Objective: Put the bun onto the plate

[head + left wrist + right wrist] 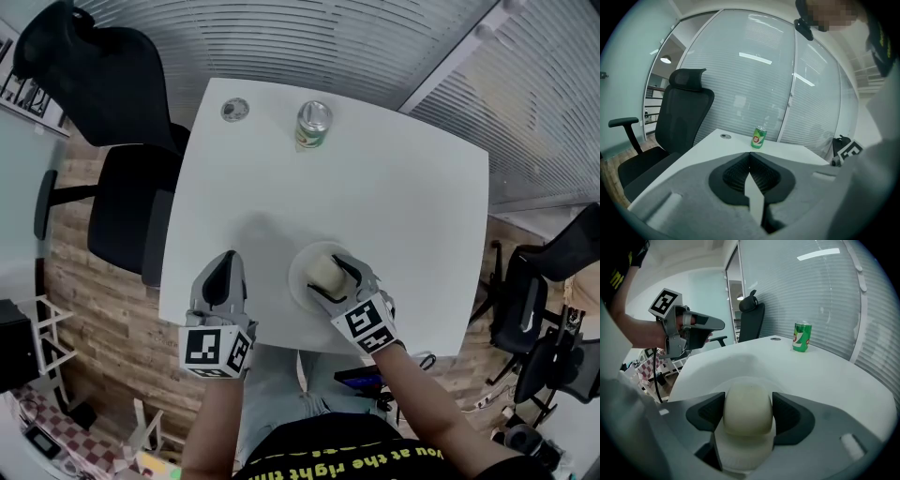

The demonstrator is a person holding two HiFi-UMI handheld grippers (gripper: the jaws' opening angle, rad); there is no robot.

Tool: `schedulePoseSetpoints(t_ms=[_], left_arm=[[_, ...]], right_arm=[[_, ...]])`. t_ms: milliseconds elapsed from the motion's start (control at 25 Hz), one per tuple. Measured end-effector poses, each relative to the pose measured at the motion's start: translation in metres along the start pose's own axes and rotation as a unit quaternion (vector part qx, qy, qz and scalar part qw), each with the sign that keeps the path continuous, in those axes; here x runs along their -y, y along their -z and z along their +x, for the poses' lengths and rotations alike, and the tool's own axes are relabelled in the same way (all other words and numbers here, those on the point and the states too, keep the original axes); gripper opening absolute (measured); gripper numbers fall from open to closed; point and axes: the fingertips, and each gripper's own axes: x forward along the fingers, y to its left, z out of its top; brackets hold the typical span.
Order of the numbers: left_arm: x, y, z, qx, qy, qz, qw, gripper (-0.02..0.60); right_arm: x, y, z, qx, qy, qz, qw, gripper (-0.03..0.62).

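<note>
1. My left claw [223,270] has its jaws pressed together with nothing between them. It hangs over the white square table [403,187] just inside the near edge.
2. My right claw [336,277] is clamped on the pale, round, soft-looking bun [747,409], one dark pad against each side. The bun sits over the small round white plate [298,281], which lies near the table's near edge, right of the left claw. I cannot tell whether the bun's underside already rests on the plate.
3. Risk: if I spread the jaws while the bun is above the plate or tilted, it could drop, roll across the shallow rim and go towards the near edge.
4. Risk: the dough may cling to a pad, so pulling away quickly could drag the bun or shove the light plate.
5. Risk: squeezing harder would probably dent the bun.
6. Pose, left: the hand holds its claw low, pointing away from me at a shallow downward slope.
7. Pose, right: the forearm comes in over the near edge and the claw tips steeply down onto the plate.
</note>
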Motion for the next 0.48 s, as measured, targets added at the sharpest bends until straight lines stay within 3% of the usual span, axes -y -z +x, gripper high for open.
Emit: schedulePoseSetpoints(t_ms=[480], left_arm=[[0.0024,0.0009,0.0035,-0.003,0.003,0.001,1.0,0.0]], right_arm=[[0.0009,0.0047,0.0023,-0.026,0.013,-0.039,0.999,0.325]])
